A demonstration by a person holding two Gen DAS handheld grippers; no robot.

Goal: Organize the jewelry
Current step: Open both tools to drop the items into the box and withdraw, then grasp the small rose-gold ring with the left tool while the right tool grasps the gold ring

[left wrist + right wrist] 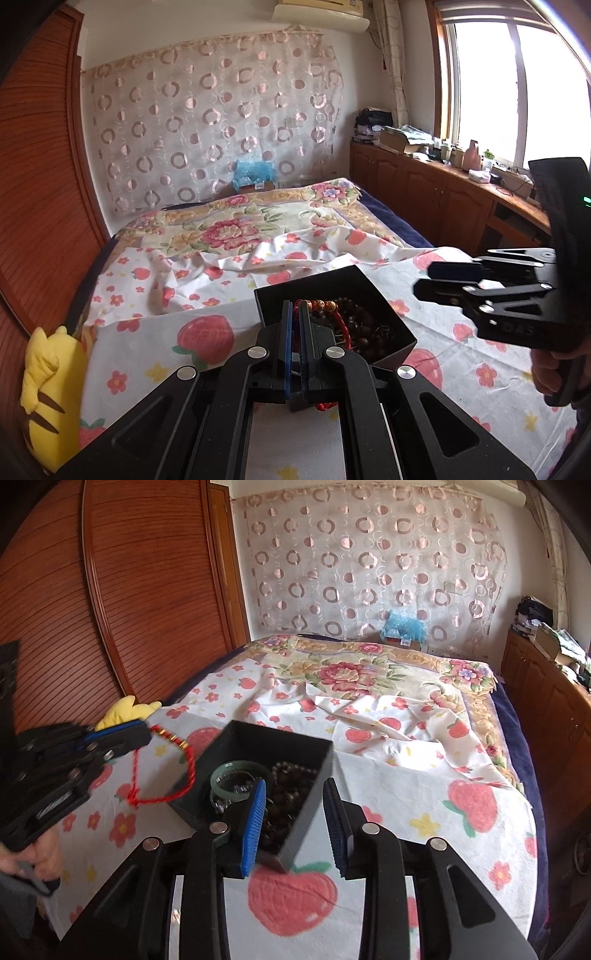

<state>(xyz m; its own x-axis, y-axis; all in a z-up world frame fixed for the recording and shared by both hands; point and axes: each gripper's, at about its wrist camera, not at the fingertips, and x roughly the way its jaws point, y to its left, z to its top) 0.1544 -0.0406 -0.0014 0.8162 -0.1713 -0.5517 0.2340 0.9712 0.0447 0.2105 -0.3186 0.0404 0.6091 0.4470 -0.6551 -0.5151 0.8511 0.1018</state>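
Flanking black box: yellow plush, rumpled strawberry sheet.

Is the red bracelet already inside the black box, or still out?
Out. The left gripper holds the red bracelet shut between its fingers, hanging beside the black box, above the bedsheet.

Box: black open-topped box, square-walled, sitting on the bed's strawberry-print sheet with one corner toward the near edge.
Red cord bracelet: red braided cord with a few gold and orange beads, pinched in the left tool; its loop hangs in the air beside the box's left wall.
Jade bangle: pale green ring lying inside the box on its left side.
Dark bead strand: dark brown wooden beads heaped in the box's right half, beside the bangle.
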